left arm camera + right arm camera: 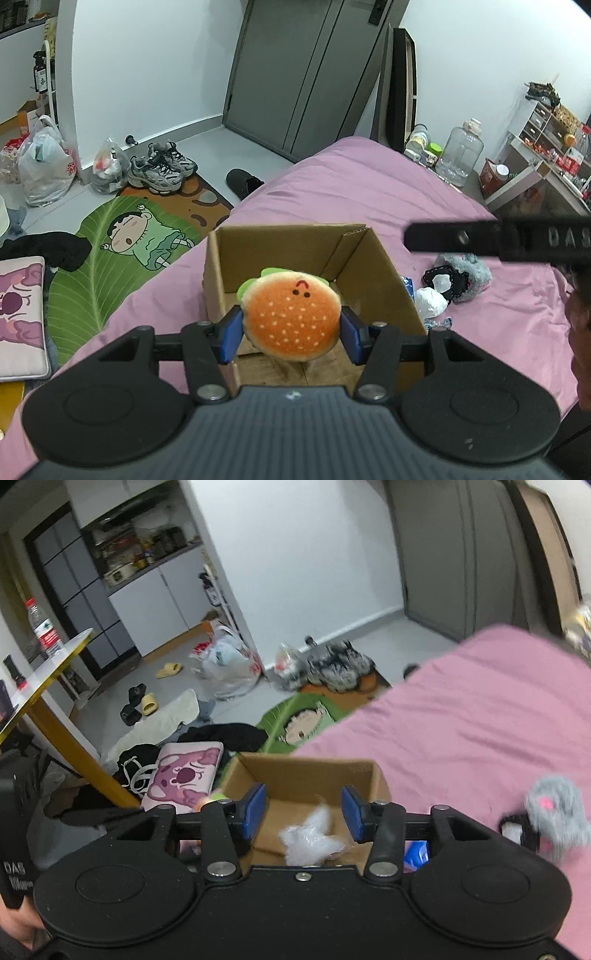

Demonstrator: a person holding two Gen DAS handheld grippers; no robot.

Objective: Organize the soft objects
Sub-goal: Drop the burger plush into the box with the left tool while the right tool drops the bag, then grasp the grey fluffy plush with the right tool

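My left gripper [291, 326] is shut on a plush hamburger [291, 314], orange with a small face and green lettuce edge, held above the open cardboard box [376, 269] on the pink bed. My right gripper [303, 812] is open and hovers over the same box [306, 771]; a white fluffy object [314, 836] lies in the box below it. A grey furry toy [465, 273] lies on the bed right of the box, and also shows in the right wrist view [557, 812]. A white soft object [430, 301] lies beside the box.
The pink bed [369, 184] fills the right. On the floor left are a green cartoon mat [122, 236], sneakers [160, 168], plastic bags [40, 162], a pink cushion [188, 775] and black clothes. A yellow-edged table [48, 672] stands far left. The right gripper's body [498, 240] crosses above the toys.
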